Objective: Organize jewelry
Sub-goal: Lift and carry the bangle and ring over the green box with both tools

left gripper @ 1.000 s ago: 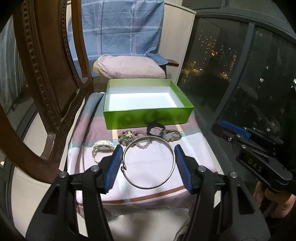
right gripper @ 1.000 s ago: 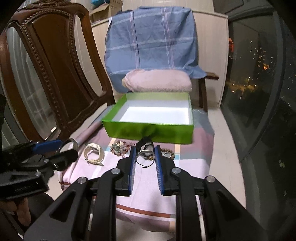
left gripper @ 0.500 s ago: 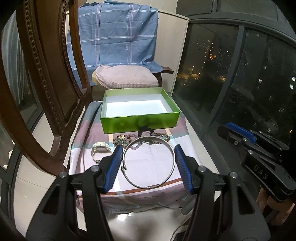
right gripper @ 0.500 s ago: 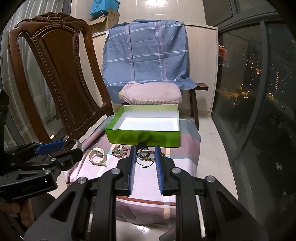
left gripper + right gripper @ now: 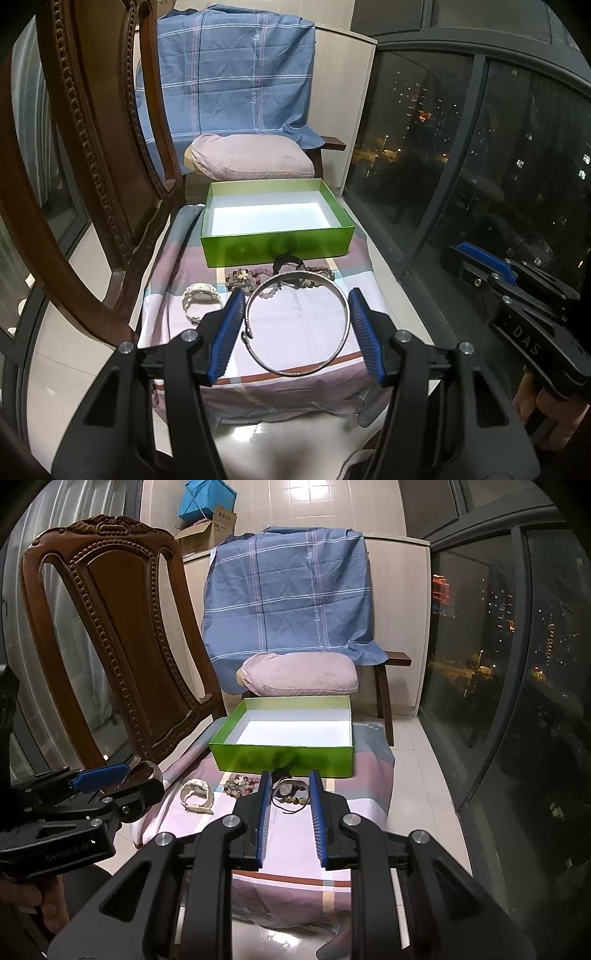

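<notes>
Both tools drawn back, left tool (image 5: pixel 297 328) pinching round silver bangle (image 5: pixel 297 323), right tool (image 5: pixel 291 819) gripping dark beaded cord bracelet (image 5: pixel 291 794).

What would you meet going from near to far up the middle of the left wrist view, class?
Silver bangle held in the left gripper → green box → pink cushion → blue checked cloth.

Carved wooden chair (image 5: pixel 122 638), pink cushion (image 5: pixel 299 674) (under a blue cloth (image 5: pixel 291 590)).

Black hand-held gripper (image 5: pixel 297 328), blue pads (image 5: pixel 227 332)
</notes>
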`<state>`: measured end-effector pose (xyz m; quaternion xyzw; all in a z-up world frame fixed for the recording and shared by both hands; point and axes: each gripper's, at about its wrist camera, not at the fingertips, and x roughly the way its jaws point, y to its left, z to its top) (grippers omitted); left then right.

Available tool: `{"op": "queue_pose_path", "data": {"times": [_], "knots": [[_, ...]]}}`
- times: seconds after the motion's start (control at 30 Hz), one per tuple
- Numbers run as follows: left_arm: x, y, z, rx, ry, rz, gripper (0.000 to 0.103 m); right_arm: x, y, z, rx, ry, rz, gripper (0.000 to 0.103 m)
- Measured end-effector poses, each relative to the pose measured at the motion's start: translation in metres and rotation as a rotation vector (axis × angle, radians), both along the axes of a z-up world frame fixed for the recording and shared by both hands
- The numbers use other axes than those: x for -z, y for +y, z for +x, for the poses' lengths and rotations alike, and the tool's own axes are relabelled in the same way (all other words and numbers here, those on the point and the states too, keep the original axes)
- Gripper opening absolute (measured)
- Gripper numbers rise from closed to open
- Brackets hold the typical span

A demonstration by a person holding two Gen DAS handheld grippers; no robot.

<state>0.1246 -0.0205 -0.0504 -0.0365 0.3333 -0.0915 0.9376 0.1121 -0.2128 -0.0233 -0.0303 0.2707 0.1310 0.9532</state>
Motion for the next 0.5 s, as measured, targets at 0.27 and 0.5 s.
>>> {"op": "queue_pose_path", "data": {"times": [0.27, 0.5], "knots": [[0.001, 0.002, 0.004, 0.001, 0.005, -0.002, 0.057, 0.001, 0.000, 0.004, 0.005, 0.004, 0.003, 0.021], [0.005, 0.004, 0.012, -0.004, 0.016, -0.001, 0.057, 0.005, 0.000, 0.012, 0.006, 0.013, 0.001, 0.021]]}}
